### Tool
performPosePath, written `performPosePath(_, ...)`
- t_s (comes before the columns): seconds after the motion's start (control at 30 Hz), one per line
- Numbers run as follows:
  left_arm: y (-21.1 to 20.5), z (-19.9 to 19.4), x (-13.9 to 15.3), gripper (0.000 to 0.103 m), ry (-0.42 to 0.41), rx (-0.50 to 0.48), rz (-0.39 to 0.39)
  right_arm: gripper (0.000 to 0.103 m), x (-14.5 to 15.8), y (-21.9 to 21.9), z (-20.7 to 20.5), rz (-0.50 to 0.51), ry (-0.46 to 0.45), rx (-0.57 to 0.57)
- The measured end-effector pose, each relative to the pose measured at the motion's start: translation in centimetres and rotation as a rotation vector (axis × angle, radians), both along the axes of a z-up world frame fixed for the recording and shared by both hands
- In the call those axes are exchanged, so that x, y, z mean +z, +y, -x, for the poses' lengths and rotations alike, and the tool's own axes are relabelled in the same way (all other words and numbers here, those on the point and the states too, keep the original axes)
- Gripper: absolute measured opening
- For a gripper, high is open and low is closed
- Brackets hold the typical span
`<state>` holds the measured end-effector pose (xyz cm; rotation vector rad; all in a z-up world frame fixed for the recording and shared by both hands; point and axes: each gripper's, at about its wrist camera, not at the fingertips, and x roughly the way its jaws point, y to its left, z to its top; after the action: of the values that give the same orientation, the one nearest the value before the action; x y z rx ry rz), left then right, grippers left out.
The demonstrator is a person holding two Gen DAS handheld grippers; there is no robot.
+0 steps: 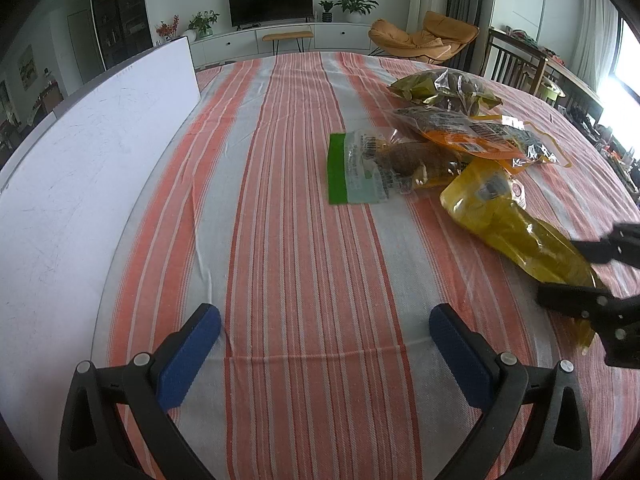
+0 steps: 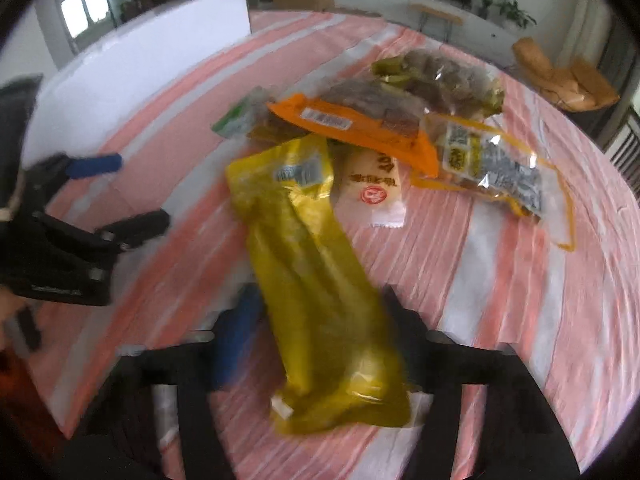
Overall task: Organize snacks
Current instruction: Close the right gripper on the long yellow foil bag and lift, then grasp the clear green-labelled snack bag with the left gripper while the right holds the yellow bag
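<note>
On a red-and-white striped tablecloth [image 1: 304, 200], a long yellow foil snack pouch [image 2: 316, 280] lies at the near edge of a snack pile, its near end pinched by the right gripper [image 2: 320, 328]. Light, crinkly and likely slippery, it seems best held at the flat sealed end. The left gripper [image 1: 324, 328] hovers spread and empty.

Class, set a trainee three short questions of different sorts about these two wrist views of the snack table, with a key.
1. True or false: the left claw is open and holds nothing.
2. Which packet lies between the right claw fingers: A long yellow plastic packet, B orange-edged packet, C green-edged clear packet?
3. Fill in: the snacks lie on a red-and-white ____ tablecloth.

Key: 1 true; 2 A; 3 striped.
</note>
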<state>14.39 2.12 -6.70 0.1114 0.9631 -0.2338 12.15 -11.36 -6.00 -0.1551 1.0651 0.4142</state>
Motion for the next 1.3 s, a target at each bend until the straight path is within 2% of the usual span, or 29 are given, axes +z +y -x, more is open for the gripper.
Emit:
performPosePath(0.2, 0.0, 0.0, 0.0, 0.103, 0.0, 0.0, 0.0, 0.05, 0.5, -1.9, 3.8, -0.056, -0.025, -0.094)
performPosePath(0.33, 0.0, 0.0, 0.0, 0.103, 0.0, 0.0, 0.0, 0.05, 0.2, -5.1, 6.1, -0.062, -0.082, -0.22)
performPosePath(0.53, 0.0, 0.0, 0.0, 0.103, 0.0, 0.0, 0.0, 0.051, -0.1, -8.9, 5.6, -0.058, -0.158, -0.412)
performPosePath(0.63, 0.0, 0.0, 0.0, 0.103, 0.0, 0.0, 0.0, 0.053, 0.0, -9.3, 5.3, -0.054, -0.167, -0.43)
performPosePath(0.7, 0.0, 0.0, 0.0, 0.103, 0.0, -0.001, 0.0, 0.063, 0.0, -8.9, 5.5, -0.035, -0.166, -0.413)
performPosePath(0.77, 0.0, -0.2, 0.0, 0.103, 0.001, -0.018, 0.002, 0.068, -0.1, -8.3, 5.1, -0.011, -0.163, -0.39)
performPosePath(0.83, -0.3, -1.1, 0.1, 0.103, 0.03, -0.09, -0.012, 0.069, -0.1, -8.0, 5.0, -0.002, -0.163, -0.384)
performPosePath(0.93, -1.4, -3.8, 1.4, 0.103, 0.072, -0.185, -0.087, 0.073, -0.1, -8.3, 5.4, -0.033, -0.161, -0.379)
performPosePath(1.0, -2.4, -5.6, 2.7, 0.103, 0.094, -0.243, -0.068, 0.079, -0.1, -8.5, 5.5, -0.057, -0.158, -0.373)
performPosePath(1.07, -4.5, -8.1, 3.6, 0.103, 0.197, -0.358, -0.024, 0.08, -0.1, -8.5, 5.5, -0.07, -0.155, -0.367)
performPosePath(1.13, -6.6, -9.7, 3.7, 0.103, 0.251, -0.436, -0.034, 0.081, -0.1, -8.5, 5.5, -0.071, -0.155, -0.366)
performPosePath(1.23, -9.9, -10.9, 3.3, 0.103, 0.216, -0.529, -0.105, 0.081, -0.1, -8.4, 5.5, -0.068, -0.154, -0.363)
performPosePath(1.3, -11.3, -11.2, 2.3, 0.103, 0.226, -0.574, -0.1, 0.082, -0.1, -8.4, 5.4, -0.07, -0.153, -0.362)
